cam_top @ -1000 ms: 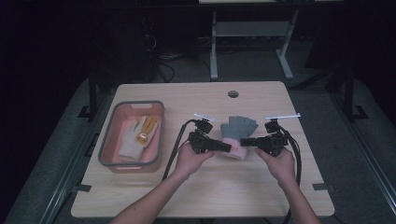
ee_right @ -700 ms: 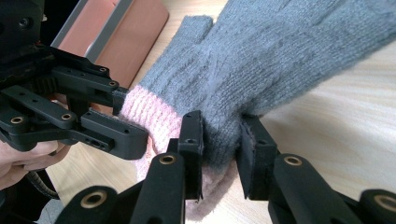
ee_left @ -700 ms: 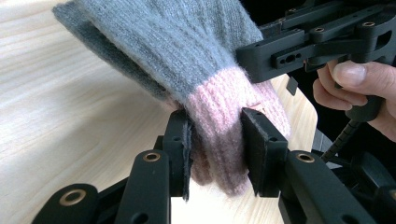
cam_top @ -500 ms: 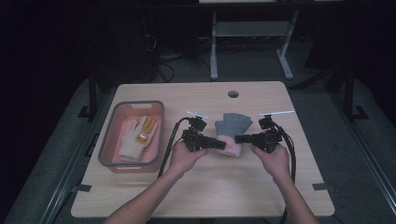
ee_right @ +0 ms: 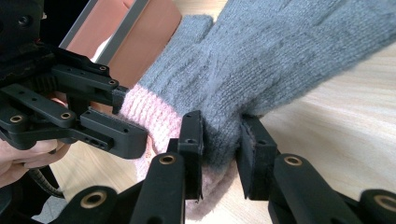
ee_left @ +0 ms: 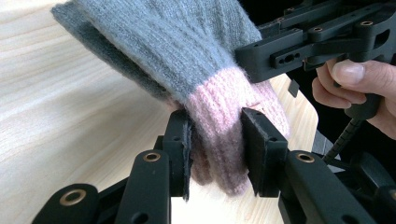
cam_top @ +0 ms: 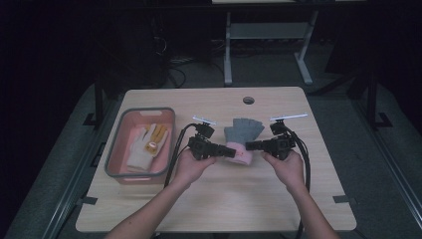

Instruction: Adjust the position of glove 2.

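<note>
We grip the grey knitted glove with a pink ribbed cuff from both sides near the middle of the pale wooden worktop. Our left gripper pinches the pink cuff between narrow jaws, and our right gripper clamps the fabric where grey meets pink. A pink plastic bin holding a white-and-yellow glove sits toward the worktop's left edge.
</note>
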Motion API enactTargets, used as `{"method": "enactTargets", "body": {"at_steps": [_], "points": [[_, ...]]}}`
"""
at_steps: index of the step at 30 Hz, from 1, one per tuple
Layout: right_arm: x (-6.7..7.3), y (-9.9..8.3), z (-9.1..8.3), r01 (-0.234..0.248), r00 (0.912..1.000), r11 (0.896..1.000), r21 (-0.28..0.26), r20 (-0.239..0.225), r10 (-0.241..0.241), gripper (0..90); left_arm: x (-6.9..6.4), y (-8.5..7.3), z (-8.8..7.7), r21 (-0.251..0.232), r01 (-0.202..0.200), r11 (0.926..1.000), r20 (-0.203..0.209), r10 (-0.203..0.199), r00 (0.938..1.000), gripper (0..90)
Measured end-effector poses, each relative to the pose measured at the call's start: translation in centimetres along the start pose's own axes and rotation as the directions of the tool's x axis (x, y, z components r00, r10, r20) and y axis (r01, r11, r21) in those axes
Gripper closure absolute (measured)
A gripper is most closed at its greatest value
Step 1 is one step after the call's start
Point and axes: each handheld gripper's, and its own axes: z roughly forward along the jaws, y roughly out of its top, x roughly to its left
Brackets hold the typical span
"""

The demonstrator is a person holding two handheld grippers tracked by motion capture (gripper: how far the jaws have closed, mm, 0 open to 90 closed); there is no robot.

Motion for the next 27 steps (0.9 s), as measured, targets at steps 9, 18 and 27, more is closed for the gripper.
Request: {"method": "enactTargets", "body": {"at_steps": [9,18,27], "points": [[0.5,0.3,0.3,0.003,1.0,1.0,0.008,-0.003,-0.003,72.8,0.2,-0.1,-0.7,-0.008,0.004,1.0,-0.002,-0.004,1.0,64.8],[1.2,0.9,0.6,0.016,0.9998,1.0,0.009,-0.011,-0.016,72.9,0.4,-0.1,-1.5,-0.021,0.007,0.9998,-0.005,-0.008,1.0,64.9],[1.9,1.4,1.1,0.019,0.9996,1.0,0.018,-0.021,-0.018,72.9,0.6,-0.2,-2.4,-0.029,0.007,0.9995,-0.012,-0.008,0.9999,65.0]]}}
